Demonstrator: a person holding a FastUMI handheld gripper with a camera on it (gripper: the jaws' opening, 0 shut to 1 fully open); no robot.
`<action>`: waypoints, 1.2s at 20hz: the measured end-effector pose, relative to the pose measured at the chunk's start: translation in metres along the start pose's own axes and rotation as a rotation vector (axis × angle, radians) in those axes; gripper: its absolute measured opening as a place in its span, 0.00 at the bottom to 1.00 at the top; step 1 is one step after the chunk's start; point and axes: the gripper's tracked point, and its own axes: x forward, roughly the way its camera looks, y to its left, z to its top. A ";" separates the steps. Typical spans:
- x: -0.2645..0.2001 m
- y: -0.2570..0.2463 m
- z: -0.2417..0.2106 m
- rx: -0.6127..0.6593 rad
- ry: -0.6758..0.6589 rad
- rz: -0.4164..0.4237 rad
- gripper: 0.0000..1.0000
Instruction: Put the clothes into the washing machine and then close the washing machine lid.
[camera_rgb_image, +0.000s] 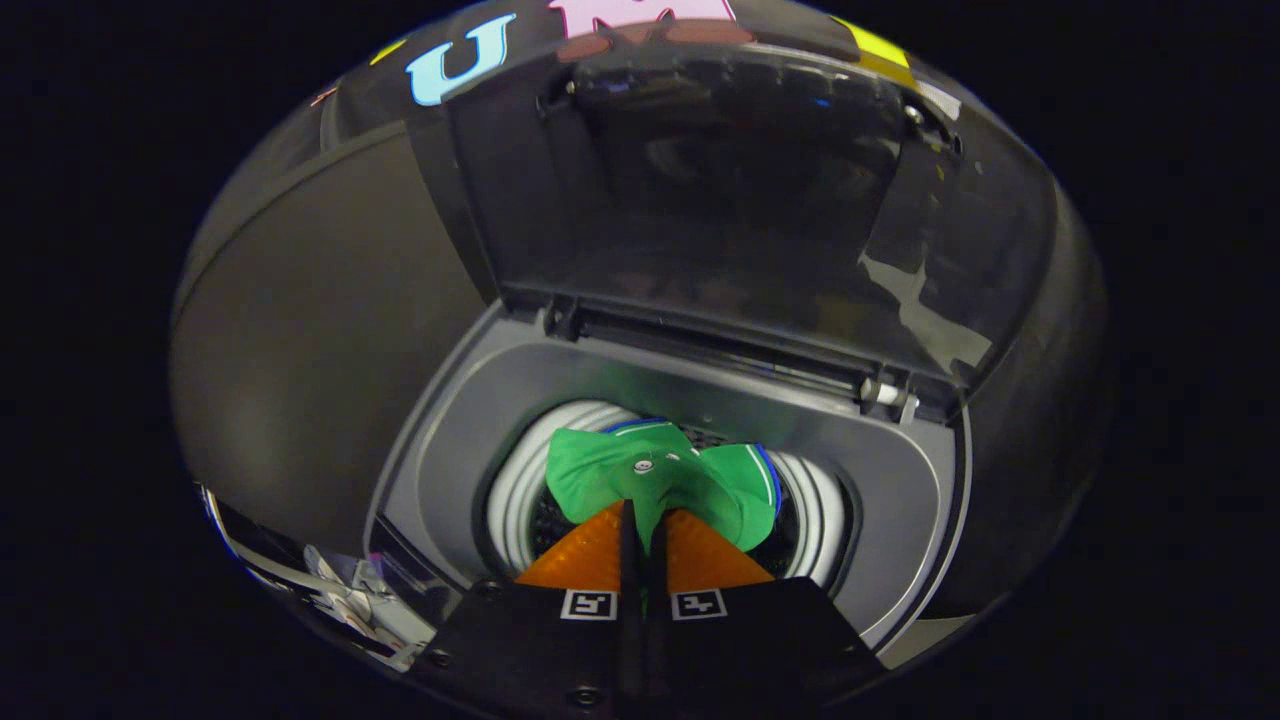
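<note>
Gripper (645, 515) jaws clamped tight on the green garment (655, 478), which hangs over the drum opening (520, 490) of the washing machine (440, 450). Lid (720, 200) stands open, upright behind the drum.

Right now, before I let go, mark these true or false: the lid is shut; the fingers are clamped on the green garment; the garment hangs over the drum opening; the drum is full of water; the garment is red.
1. The washing machine lid is shut. False: it stands raised.
2. The gripper is clamped on the green garment. True.
3. The garment is over the drum opening. True.
4. The drum is full of water. False: no water shows.
5. The garment is red. False: it is green.
</note>
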 end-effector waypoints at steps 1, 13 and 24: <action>0.005 -0.004 -0.009 0.010 0.021 -0.016 0.05; 0.019 -0.015 -0.027 0.073 0.068 -0.101 0.05; 0.014 -0.035 -0.001 0.116 -0.026 -0.213 0.98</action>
